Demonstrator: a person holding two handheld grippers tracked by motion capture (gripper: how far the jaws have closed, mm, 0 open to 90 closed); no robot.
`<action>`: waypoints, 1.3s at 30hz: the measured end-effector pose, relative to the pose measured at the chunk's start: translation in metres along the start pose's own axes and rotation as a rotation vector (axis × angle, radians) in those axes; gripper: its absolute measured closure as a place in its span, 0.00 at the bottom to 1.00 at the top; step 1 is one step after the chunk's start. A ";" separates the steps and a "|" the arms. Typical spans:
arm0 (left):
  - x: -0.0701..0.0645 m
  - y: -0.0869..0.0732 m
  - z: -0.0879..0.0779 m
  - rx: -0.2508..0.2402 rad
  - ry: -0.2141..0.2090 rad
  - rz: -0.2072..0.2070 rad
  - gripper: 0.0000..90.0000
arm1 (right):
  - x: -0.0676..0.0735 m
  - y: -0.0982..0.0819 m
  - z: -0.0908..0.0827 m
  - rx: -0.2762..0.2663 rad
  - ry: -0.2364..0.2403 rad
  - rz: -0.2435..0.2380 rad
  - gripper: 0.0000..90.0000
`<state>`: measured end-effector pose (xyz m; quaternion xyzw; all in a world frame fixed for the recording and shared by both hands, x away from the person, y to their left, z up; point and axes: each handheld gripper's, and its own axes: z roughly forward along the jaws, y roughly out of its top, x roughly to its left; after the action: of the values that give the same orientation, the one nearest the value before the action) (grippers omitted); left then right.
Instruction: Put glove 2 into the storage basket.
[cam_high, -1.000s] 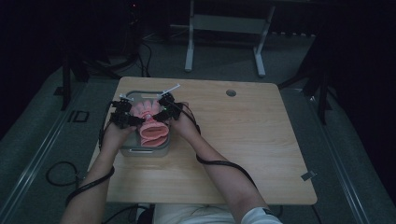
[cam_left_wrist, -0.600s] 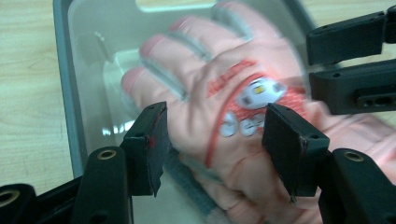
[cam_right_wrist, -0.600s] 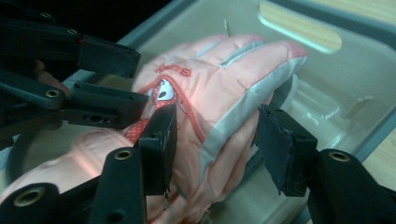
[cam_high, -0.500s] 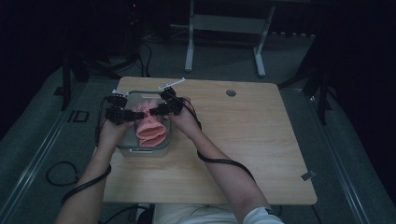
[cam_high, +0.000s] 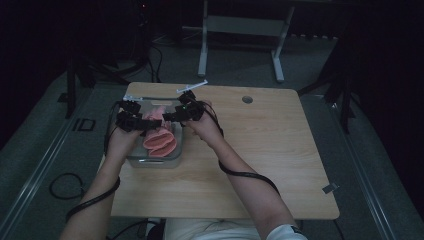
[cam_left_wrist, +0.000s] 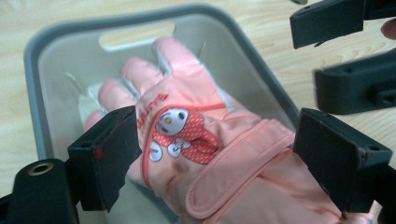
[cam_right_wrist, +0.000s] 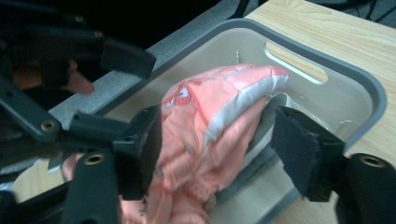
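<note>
A pink winter glove (cam_high: 160, 140) with a cartoon patch lies in a clear bin with a grey rim (cam_high: 155, 162) at the table's left. My left gripper (cam_high: 131, 120) hovers over the bin's left side and my right gripper (cam_high: 182, 112) over its right. In the left gripper view the jaws (cam_left_wrist: 219, 158) have just been opening; the glove (cam_left_wrist: 187, 140) lies below and between them, and the pads do not press it. In the right gripper view the jaws (cam_right_wrist: 224, 149) have also just been opening, spread on either side of the bunched glove (cam_right_wrist: 210, 121) without squeezing it.
A small white strip (cam_high: 192, 87) lies at the table's back edge behind the bin. A round cable hole (cam_high: 247, 99) sits at the back centre. Cables trail off both forearms. A metal stand (cam_high: 240, 30) is on the floor behind the table.
Both grippers have risen off the glove and their jaws have spread. The glove has dropped back into the bin.
</note>
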<state>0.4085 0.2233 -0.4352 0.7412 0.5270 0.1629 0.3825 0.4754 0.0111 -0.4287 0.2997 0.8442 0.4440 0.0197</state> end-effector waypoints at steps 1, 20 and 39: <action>0.000 0.000 0.000 0.000 0.000 0.000 0.11 | 0.000 0.000 0.000 0.000 0.000 0.000 0.32; -0.061 -0.014 -0.015 -0.070 -0.071 0.155 0.03 | -0.007 -0.031 -0.029 -0.006 0.010 -0.039 0.23; -0.121 -0.058 -0.024 -0.107 -0.138 0.249 0.04 | -0.007 -0.081 -0.045 0.013 -0.011 -0.080 0.21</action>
<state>0.3075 0.1319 -0.4429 0.7888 0.3940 0.1855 0.4337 0.4279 -0.0601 -0.4649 0.2682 0.8584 0.4355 0.0403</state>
